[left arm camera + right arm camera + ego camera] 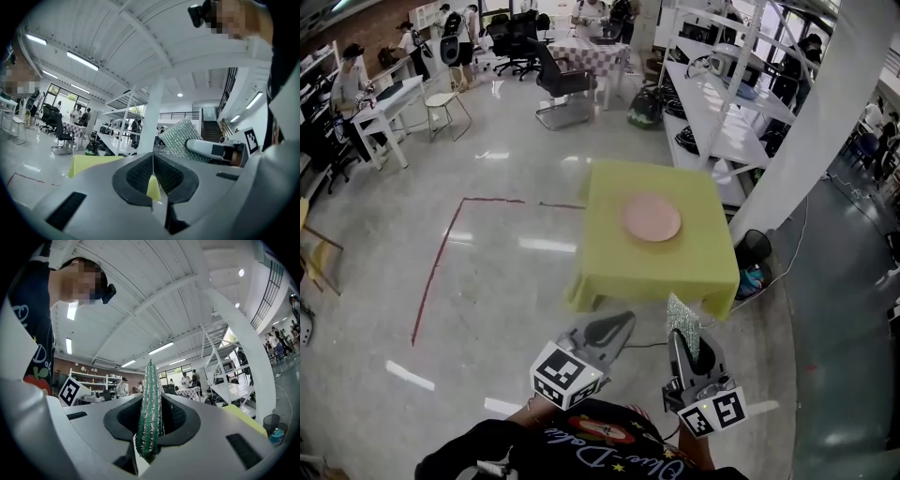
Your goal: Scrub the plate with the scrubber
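Observation:
A pink plate (652, 217) lies on a small table under a yellow-green cloth (609, 272), some way ahead of me. My right gripper (682, 328) is shut on a sparkly green-silver scrubber (683, 317), which stands edge-on between the jaws in the right gripper view (150, 413). That scrubber also shows in the left gripper view (182, 138), off to the right. My left gripper (630, 319) is shut with nothing in it; its black pads (136, 176) meet. Both grippers hang in the air short of the table's near edge.
A thick white pillar (825, 122) rises right of the table, with white shelving (722, 112) behind it. A black bin (754, 247) and cables sit at the table's right. Red tape (441, 258) marks the glossy floor. Chairs, desks and people fill the far room.

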